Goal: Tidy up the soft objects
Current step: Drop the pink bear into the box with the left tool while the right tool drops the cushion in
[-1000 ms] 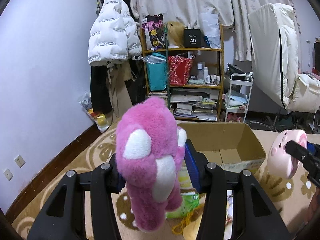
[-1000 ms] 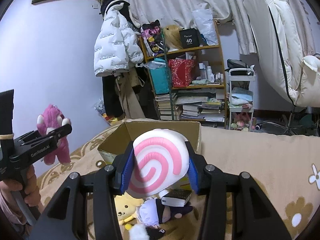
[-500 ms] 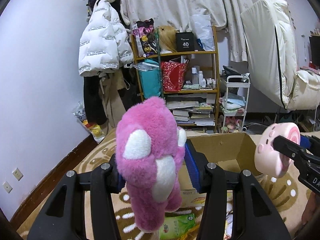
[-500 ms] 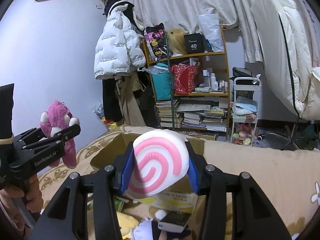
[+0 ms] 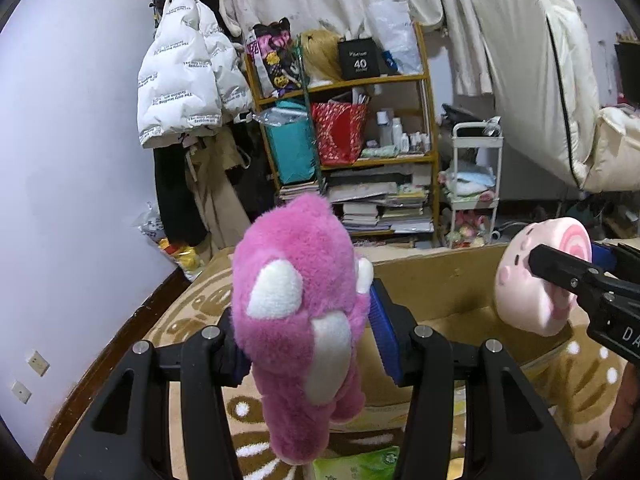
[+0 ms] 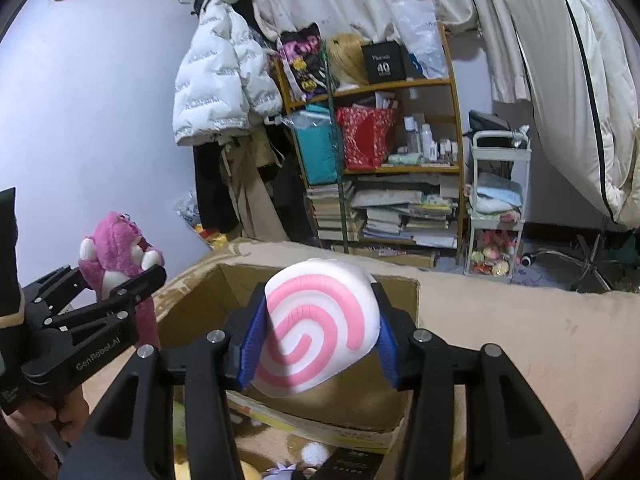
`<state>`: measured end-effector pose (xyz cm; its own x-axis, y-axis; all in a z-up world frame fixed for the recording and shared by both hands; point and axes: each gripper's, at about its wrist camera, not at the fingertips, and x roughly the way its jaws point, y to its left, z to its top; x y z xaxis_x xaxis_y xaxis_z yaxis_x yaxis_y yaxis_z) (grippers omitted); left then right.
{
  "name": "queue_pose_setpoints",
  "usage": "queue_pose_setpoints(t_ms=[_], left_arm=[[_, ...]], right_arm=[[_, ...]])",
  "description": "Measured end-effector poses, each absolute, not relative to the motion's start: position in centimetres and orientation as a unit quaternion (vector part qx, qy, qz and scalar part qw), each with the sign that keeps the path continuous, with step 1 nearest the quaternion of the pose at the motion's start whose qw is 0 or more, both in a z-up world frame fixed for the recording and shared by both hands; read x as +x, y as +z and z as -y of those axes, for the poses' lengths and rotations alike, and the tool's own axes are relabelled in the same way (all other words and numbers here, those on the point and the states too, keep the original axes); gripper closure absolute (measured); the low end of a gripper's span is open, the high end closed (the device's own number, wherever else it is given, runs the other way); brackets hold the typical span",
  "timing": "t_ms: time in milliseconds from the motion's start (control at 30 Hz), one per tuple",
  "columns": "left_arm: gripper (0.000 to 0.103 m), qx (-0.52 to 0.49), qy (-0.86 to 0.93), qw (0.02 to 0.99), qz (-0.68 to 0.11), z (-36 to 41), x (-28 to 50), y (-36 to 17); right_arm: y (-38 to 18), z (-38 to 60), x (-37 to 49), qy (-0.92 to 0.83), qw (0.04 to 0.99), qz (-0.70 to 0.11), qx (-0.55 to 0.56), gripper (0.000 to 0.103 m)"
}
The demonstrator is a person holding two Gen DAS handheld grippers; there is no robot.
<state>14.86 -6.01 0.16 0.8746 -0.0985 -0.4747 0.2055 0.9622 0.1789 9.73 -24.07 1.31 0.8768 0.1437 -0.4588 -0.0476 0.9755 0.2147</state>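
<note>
Between each gripper's clamped fingers, one toy: left pink bear [image 5: 300,312], right swirl plush [image 6: 320,332].

Both fisheye views are showing a dim indoor room under soft, even artificial light with a cool violet cast on the wall [image 5: 72,168]. Light seems to be coming from above and behind the cameras; no lamp is appearing in frame. Shadows are staying faint and diffuse, deepest inside the cardboard box [image 6: 224,292]. Straight lines are bowing strongly toward the edges, and black vignetting is cutting the corners. The pink plush bear [image 5: 298,312] is looking slightly soft at close range in the left wrist view, while the shelf [image 5: 360,152] at centre is reading fairly sharp. Small highlights are glinting on the gripper screws.
</note>
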Motion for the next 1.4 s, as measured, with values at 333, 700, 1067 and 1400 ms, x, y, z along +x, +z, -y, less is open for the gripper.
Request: queue_pose_setpoints(t_ms=[333, 700, 1067, 1400], left_arm=[[0.053, 0.069, -0.118, 0.951, -0.278, 6.1, 16.4, -0.8], [0.053, 0.039, -0.138, 0.957, -0.253, 5.9, 15.7, 0.4], [0.050, 0.030, -0.158, 0.942, -0.293, 6.5, 17.4, -1.7], [0.023, 0.041, -0.109, 0.933, -0.340, 5.9, 18.2, -3.1]], right_arm=[[-0.5, 24.3, 11.3, 0.043, 0.958, -0.270, 0.091, 0.051], [-0.5, 24.2, 11.1, 0.042, 0.958, -0.271, 0.085, 0.049], [-0.6, 24.1, 11.3, 0.043, 0.955, -0.281, 0.081, 0.044], [-1.3, 23.7, 11.7, 0.053, 0.948, -0.301, 0.091, 0.041]])
